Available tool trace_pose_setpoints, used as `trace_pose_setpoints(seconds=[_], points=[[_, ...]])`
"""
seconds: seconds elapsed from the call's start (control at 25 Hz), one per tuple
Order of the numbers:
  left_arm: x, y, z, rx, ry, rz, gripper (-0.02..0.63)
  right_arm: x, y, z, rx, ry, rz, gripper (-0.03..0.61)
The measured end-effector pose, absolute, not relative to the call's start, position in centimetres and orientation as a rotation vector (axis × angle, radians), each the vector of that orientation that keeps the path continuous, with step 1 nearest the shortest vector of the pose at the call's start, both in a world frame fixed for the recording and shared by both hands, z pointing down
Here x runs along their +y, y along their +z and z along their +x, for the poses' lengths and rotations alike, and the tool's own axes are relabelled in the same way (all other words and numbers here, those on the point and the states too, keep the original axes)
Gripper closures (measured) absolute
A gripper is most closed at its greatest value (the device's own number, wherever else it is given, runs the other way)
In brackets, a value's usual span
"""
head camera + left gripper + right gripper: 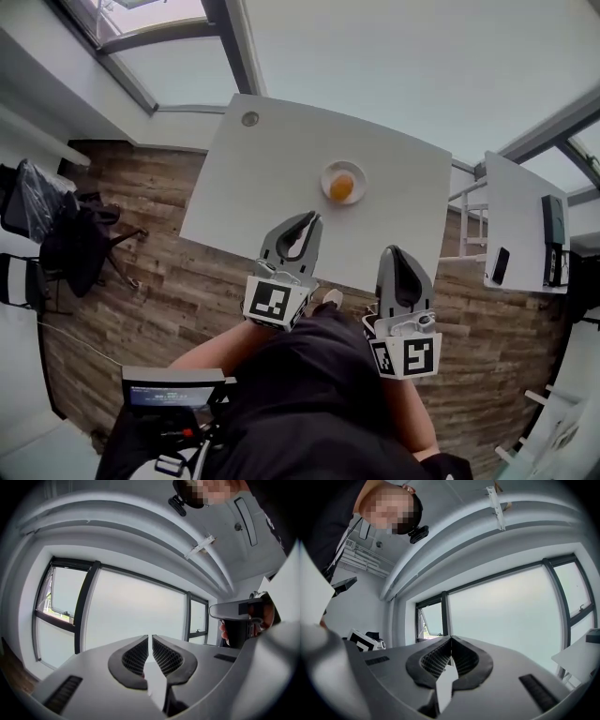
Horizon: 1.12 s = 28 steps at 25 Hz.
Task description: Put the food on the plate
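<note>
Bearing food (341, 187) — plate (360, 174) on table (272, 178), chair (70, 234) nearby.

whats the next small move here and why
Probably just rest both hands and stop: the orange food already sits on the plate, and the left gripper and right gripper are shut, empty, short of it.

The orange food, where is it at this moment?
In the head view the orange food lies on the small white plate, on the white table, just beyond the left gripper and the right gripper.
</note>
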<state>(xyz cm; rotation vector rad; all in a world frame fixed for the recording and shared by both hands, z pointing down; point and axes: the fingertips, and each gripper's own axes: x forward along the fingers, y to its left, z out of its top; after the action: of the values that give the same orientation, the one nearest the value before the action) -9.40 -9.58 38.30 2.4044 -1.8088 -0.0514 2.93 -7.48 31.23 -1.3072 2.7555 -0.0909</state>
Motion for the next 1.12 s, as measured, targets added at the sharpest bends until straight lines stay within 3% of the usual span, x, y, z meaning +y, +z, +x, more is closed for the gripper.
trace_pose_setpoints(seconds=[0.24, 1.12], points=[[-8.7, 37.1, -9.7, -1.822, -0.088, 2.397, 0.607, -7.9, 31.2, 2.3, 2.763, -0.075, -1.307, 0.571], [-9.1, 34.9, -9.8, -1.908, -0.115, 2.399, 0.606, -9.7, 31.7, 0.9, 2.818, -0.052, -1.296, 0.572]])
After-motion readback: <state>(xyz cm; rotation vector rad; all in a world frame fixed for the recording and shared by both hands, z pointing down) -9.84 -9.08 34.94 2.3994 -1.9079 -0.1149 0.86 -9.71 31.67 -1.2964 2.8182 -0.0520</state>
